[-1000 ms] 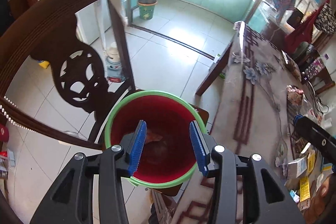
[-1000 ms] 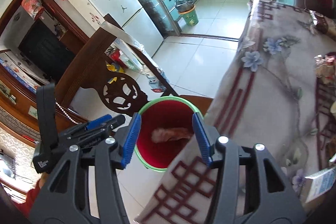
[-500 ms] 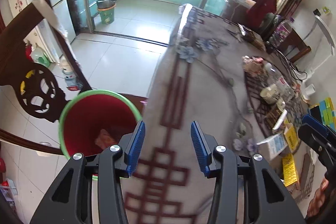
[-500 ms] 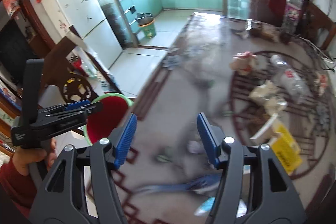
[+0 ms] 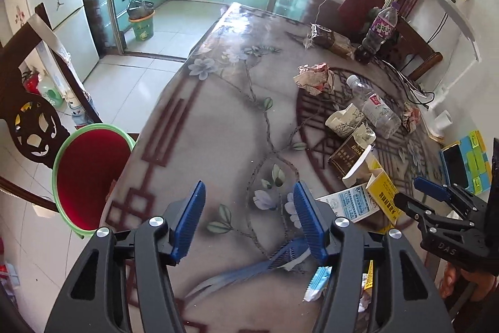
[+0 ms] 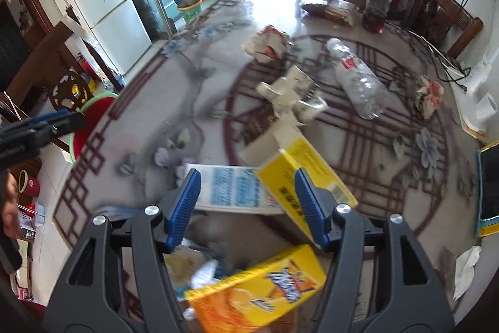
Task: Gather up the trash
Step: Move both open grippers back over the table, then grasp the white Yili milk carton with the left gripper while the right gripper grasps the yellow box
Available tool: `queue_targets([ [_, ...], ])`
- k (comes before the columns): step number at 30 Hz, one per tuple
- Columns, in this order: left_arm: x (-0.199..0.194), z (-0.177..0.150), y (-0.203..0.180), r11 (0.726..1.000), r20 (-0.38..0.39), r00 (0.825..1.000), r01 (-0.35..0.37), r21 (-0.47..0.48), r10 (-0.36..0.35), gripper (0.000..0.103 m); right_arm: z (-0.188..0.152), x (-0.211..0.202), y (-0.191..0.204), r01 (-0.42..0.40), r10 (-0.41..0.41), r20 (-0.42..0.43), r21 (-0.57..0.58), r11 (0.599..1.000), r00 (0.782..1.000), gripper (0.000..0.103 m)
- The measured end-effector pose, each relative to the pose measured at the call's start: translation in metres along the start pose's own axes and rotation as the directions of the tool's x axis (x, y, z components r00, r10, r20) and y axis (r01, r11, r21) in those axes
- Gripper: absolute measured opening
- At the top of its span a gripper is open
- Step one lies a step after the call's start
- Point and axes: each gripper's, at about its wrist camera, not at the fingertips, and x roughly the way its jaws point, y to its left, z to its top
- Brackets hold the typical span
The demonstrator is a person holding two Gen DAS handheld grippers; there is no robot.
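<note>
just beyond the right gripper (image 6: 246,202) fingers, the yellow box (image 6: 299,167)

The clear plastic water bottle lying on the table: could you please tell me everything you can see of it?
The clear plastic water bottle lies on its side on the table's dark red lattice pattern, empty as far as can be seen. It has a white cap at its far end and a white label with red print around its middle; its ribbed body looks lightly dented. Its lower end lies close beside a crumpled cream paper carton; whether they touch I cannot tell. No tongs are near it.
</note>
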Motion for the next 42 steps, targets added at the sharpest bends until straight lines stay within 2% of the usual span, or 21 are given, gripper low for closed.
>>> queue_targets([
  [3,0.006,0.001,-0.017,0.999,-0.012,1.000,0.018,0.035,-0.018,0.056,-0.006,0.003,-0.017,-0.007,0.008,-0.021,0.036,0.999,1.000,0.060],
  [5,0.014,-0.002,-0.033,0.992,-0.039,0.996,0.079,0.094,-0.076,0.056,-0.008,0.003,-0.024,-0.022,0.023,-0.027,0.056,0.998,0.999,0.061],
  [7,0.025,-0.008,-0.051,0.974,-0.078,0.989,0.138,0.182,-0.126,0.062,-0.010,0.006,-0.030,-0.017,0.019,-0.037,0.058,0.998,0.999,0.064],
  [10,0.046,-0.020,-0.082,0.920,-0.138,0.985,0.150,0.361,-0.107,0.062,-0.011,0.007,-0.036,-0.001,0.004,-0.053,0.053,0.999,0.999,0.065],
  [13,0.067,-0.028,-0.110,0.846,-0.186,0.975,0.199,0.494,-0.121,0.067,-0.014,0.005,-0.044,0.013,-0.010,-0.055,0.065,0.998,0.998,0.065],
  [15,0.081,-0.029,-0.124,0.798,-0.225,0.966,0.236,0.555,-0.130,0.072,-0.016,0.002,-0.051,0.027,-0.021,-0.061,0.089,0.996,0.998,0.066],
  [17,0.097,-0.030,-0.137,0.741,-0.272,0.956,0.263,0.617,-0.113,0.072,-0.020,0.000,-0.059,0.039,-0.031,-0.068,0.120,0.992,0.997,0.068],
  [19,0.110,-0.031,-0.146,0.704,-0.294,0.953,0.262,0.661,-0.078,0.072,-0.022,-0.001,-0.066,0.034,-0.023,-0.076,0.153,0.988,0.997,0.069],
  [20,0.116,-0.031,-0.148,0.693,-0.305,0.950,0.264,0.671,-0.067,0.072,-0.023,0.000,-0.069,0.026,-0.013,-0.080,0.164,0.986,0.997,0.070],
  [21,0.121,-0.031,-0.149,0.693,-0.315,0.947,0.272,0.668,-0.068,0.072,-0.024,0.002,-0.072,0.021,-0.006,-0.087,0.172,0.985,0.996,0.070],
  [24,0.137,-0.026,-0.145,0.728,-0.361,0.929,0.303,0.615,-0.081,0.070,-0.024,0.011,-0.073,0.038,-0.018,-0.116,0.172,0.984,0.993,0.070],
  [28,0.139,-0.026,-0.139,0.759,-0.379,0.918,0.329,0.562,-0.117,0.053,-0.023,0.022,-0.070,0.031,-0.008,-0.135,0.169,0.985,0.991,0.070],
  [30,0.135,-0.025,-0.134,0.776,-0.387,0.909,0.355,0.522,-0.155,0.052,-0.021,0.027,-0.069,0.041,-0.019,-0.144,0.151,0.988,0.989,0.070],
  [36,0.113,-0.026,-0.113,0.829,-0.359,0.912,0.353,0.434,-0.200,0.049,-0.010,0.043,-0.060,0.088,-0.078,-0.165,0.055,0.995,0.983,0.070],
  [42,0.101,-0.030,-0.082,0.888,-0.341,0.920,0.311,0.339,-0.192,0.049,-0.005,0.065,-0.046,0.068,-0.066,-0.189,0.002,0.998,0.980,0.070],
])
